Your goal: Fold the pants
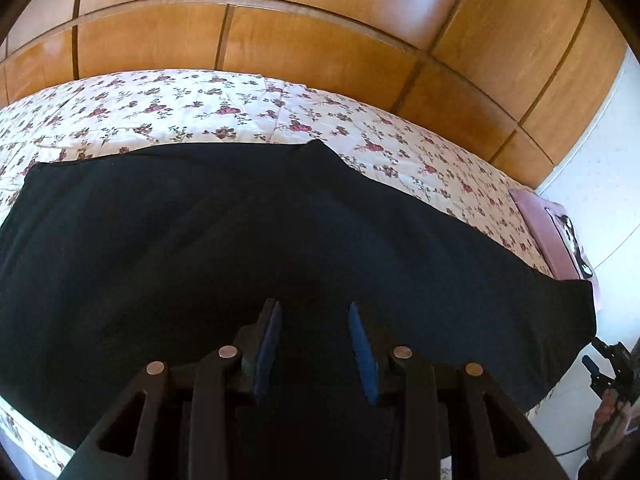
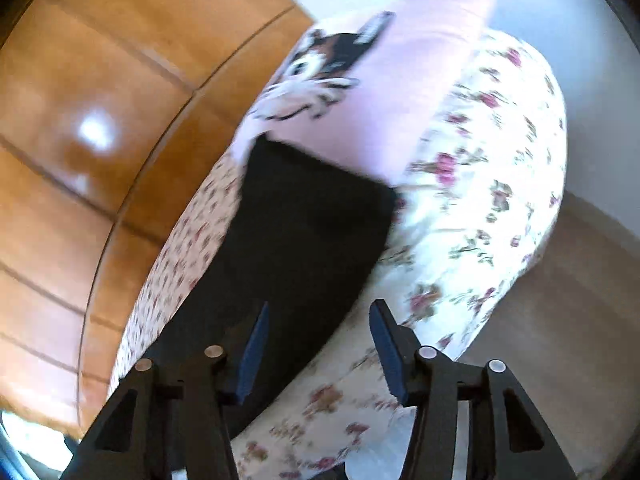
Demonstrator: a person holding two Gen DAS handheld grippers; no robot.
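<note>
Black pants [image 1: 240, 240] lie spread flat across a floral bedspread [image 1: 200, 108]. My left gripper [image 1: 314, 308] hovers over their near part, its blue-padded jaws apart and only dark cloth showing between them. In the blurred right wrist view one end of the pants [image 2: 304, 232] reaches up to a pink pillow [image 2: 400, 80]. My right gripper [image 2: 320, 306] stands open above the pants' edge and the bedspread [image 2: 472, 208], with nothing between its fingers. It also shows, small, with a hand at the far right edge of the left wrist view.
A wooden wardrobe [image 1: 320, 40] runs along the far side of the bed. The pink pillow [image 1: 556, 232] with a cartoon print lies at the bed's right end, next to a white wall [image 1: 600, 160]. Bare floor [image 2: 560, 300] shows beside the bed.
</note>
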